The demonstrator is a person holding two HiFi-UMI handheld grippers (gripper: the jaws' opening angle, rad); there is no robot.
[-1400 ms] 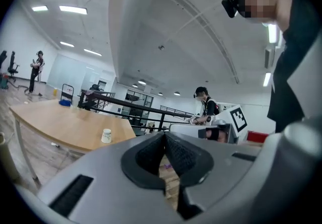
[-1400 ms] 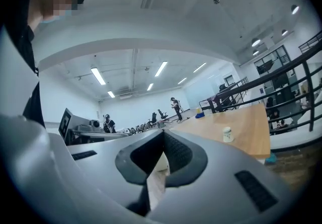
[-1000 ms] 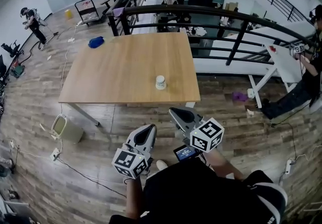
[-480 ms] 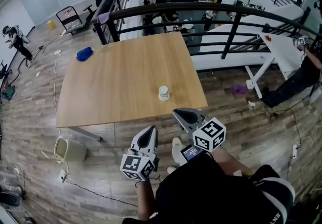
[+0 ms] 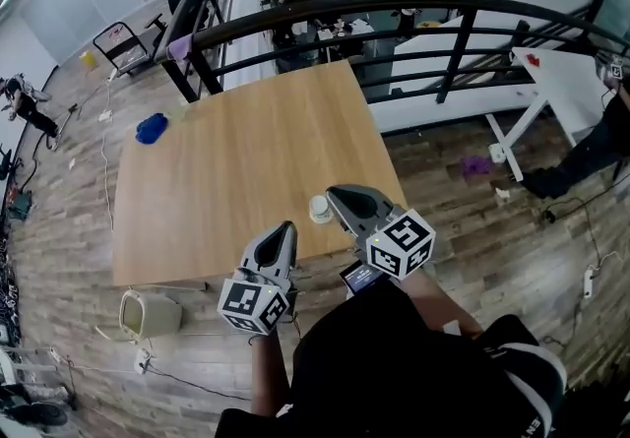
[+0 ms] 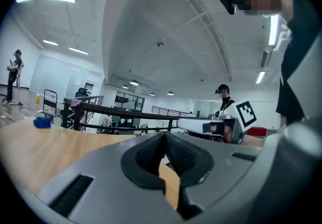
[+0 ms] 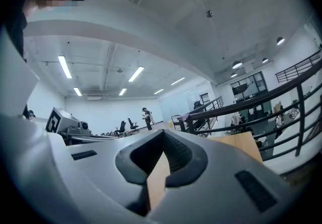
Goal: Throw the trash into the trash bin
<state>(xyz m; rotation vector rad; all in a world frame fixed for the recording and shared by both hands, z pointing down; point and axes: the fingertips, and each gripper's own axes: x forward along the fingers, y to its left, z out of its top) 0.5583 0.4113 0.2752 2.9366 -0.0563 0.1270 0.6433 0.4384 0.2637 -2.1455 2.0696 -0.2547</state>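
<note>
At the near edge of the bench [image 5: 236, 170], toward its right corner, the trash, a small white cup [image 5: 319, 208], stands upright just left of my right gripper [image 5: 335, 196], nearer it than my left gripper [image 5: 286, 229]; both sets of fingers are pressed together, empty.

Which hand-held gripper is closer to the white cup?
Right. The right hand-held gripper is just beside the white cup; the left hand-held gripper is farther back, at the near edge of the table.
</note>
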